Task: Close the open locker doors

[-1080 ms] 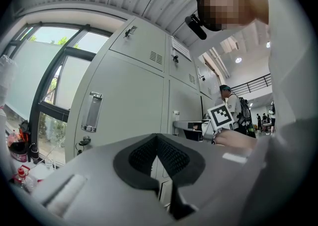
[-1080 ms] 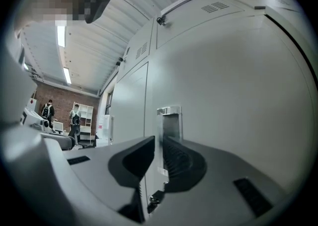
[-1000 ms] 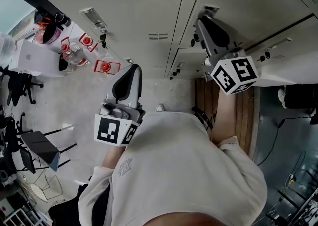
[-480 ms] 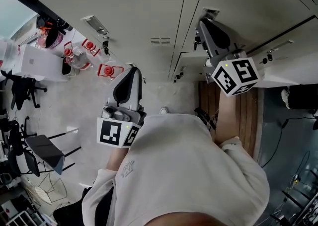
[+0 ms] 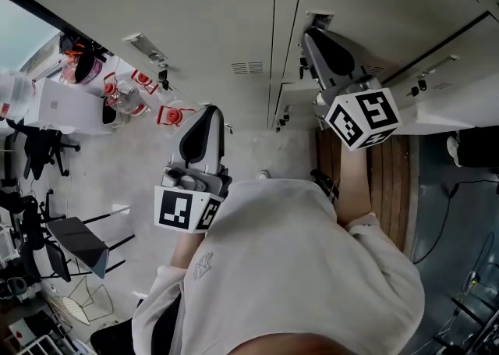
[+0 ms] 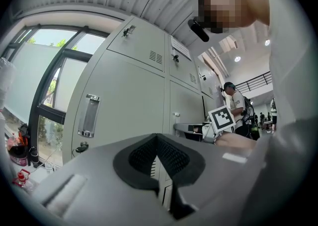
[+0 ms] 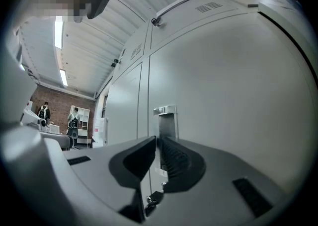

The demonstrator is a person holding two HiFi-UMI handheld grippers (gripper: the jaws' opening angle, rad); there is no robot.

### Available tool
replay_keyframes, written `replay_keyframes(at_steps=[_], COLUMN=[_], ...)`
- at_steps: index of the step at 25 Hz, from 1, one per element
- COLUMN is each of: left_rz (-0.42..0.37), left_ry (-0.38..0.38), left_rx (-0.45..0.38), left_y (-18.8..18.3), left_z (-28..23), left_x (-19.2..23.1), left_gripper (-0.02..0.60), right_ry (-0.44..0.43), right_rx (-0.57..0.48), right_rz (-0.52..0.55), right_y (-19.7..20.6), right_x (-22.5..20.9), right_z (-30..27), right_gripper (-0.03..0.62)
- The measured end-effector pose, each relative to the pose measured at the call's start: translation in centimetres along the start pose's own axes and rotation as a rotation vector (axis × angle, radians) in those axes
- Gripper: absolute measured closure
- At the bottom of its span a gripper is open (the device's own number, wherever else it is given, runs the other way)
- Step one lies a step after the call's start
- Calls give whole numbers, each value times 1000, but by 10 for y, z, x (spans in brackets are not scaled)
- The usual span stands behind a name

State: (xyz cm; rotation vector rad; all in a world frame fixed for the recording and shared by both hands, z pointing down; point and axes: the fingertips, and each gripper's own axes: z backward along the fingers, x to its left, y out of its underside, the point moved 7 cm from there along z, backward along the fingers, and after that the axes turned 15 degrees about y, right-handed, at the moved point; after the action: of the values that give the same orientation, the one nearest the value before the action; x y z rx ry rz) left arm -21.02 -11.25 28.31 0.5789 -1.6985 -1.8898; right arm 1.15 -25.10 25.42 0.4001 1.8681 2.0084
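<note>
A row of grey locker doors (image 5: 234, 10) runs across the top of the head view. My right gripper (image 5: 313, 33) is shut with nothing in it. Its tips sit close to a door (image 7: 223, 96), right by the recessed handle (image 7: 165, 120) and a key (image 7: 151, 198) in the lock below. I cannot tell if they touch. Further right a pale door panel (image 5: 460, 100) stands out from the row. My left gripper (image 5: 204, 111), also shut and holding nothing, is held lower and apart from the lockers. It faces a door with a handle (image 6: 89, 115) and a lock (image 6: 81, 147).
Red-capped containers (image 5: 170, 115) stand by the window wall at the left. Black chairs (image 5: 74, 240) are on the floor at the lower left. A wooden strip (image 5: 378, 174) lies under my right arm. People stand far off (image 6: 233, 108) in the hall.
My right gripper has edged a little up and left toward the locker door. The left gripper has barely shifted.
</note>
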Motion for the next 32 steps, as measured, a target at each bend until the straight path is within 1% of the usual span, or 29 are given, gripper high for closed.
replay_keyframes(at_steps=[6, 16, 22, 28, 32], left_rz=[-6, -10, -13, 2, 2], left_ry=[-5, 34, 74, 115, 131], left_rx=[-3, -10, -12, 0, 6], left_y=[-2, -5, -7, -9, -2], left_z=[-1, -11, -21, -28, -30], left_x=[-5, -27, -52, -94, -122], left_gripper=[580, 580, 580, 580, 580], right_ry=[-10, -14, -24, -7, 8], right_rx=[0, -41, -64, -66, -73], right_rz=[2, 1, 25, 54, 41], right_y=[-1, -18, -36, -49, -47], right_x=[-2, 0, 0, -9, -18], right_z=[4, 33, 72, 130, 169], right_gripper=[563, 565, 582, 583, 583])
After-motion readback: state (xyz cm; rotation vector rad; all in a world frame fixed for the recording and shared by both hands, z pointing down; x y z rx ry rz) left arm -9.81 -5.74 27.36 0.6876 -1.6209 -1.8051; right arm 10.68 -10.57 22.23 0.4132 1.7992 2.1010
